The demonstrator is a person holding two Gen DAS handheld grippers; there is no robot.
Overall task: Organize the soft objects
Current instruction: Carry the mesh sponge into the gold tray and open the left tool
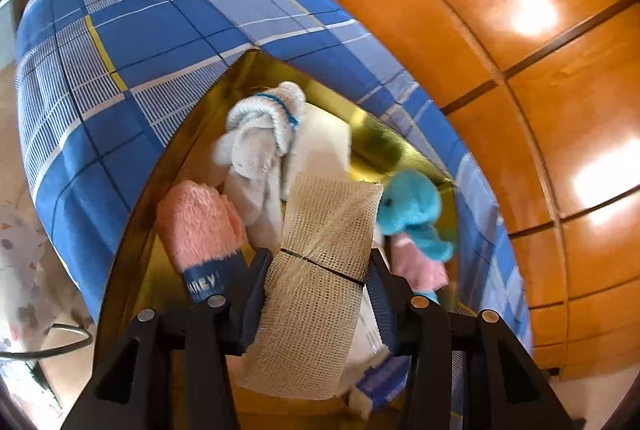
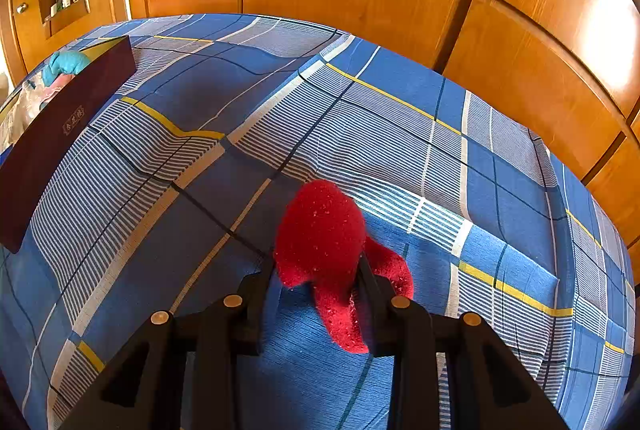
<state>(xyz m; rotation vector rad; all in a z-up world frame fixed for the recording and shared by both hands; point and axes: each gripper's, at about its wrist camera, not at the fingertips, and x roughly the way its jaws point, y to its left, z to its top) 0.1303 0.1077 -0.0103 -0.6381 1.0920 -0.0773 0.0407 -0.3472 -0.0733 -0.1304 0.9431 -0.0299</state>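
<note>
Two grippers, each pinching something soft. The left gripper clamps a beige mesh cloth roll between its pads, held over a gold-lined box — inside lie a pink towel, a white towel and a turquoise plush toy. The right gripper squeezes a red plush toy just above the blue plaid bedsheet, well apart from the box.

Your left gripper holds the mesh roll over the box, which sits on the bed. In the box, a rolled towel lies left, a plush toy right, a bundled cloth behind. Your right gripper holds a sock above the bed, the box far left.
</note>
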